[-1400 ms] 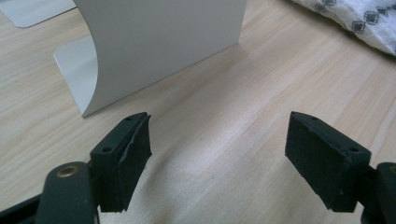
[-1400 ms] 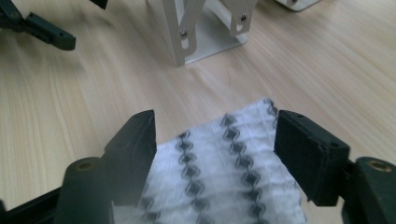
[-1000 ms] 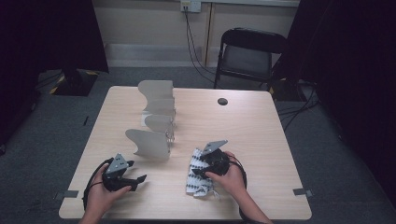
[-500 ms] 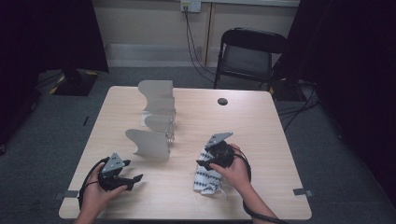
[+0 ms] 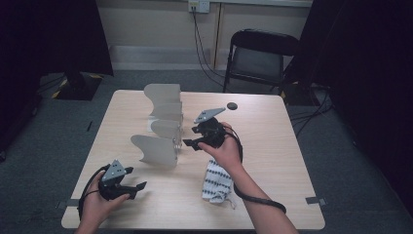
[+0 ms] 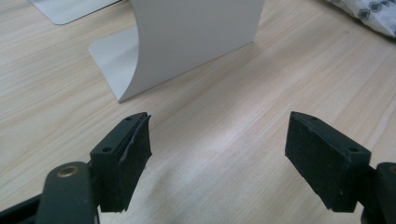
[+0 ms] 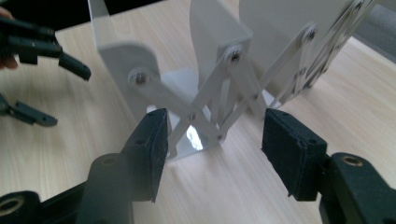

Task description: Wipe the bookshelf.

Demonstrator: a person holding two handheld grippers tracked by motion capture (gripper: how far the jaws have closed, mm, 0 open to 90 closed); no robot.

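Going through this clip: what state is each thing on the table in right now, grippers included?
White folding rack: upright on the table, panels spread apart, scissor links extended.
Patterned cloth: lying crumpled on the table near the front edge, not gripped.
Right gripper: raised beside the rack, jaws open with nothing between them, just been closing.
Left gripper: low over the table, jaws open, empty.
Folding chair: unfolded, unoccupied.

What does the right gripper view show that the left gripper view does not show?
Right gripper view: the scissor-like linkage joining the white rack's panels, with the right gripper open before it, and the left gripper farther off. Left gripper view: a corner of the patterned cloth at the top right, and the left gripper's own open jaws above bare wood. Both show the wooden table and the white rack.
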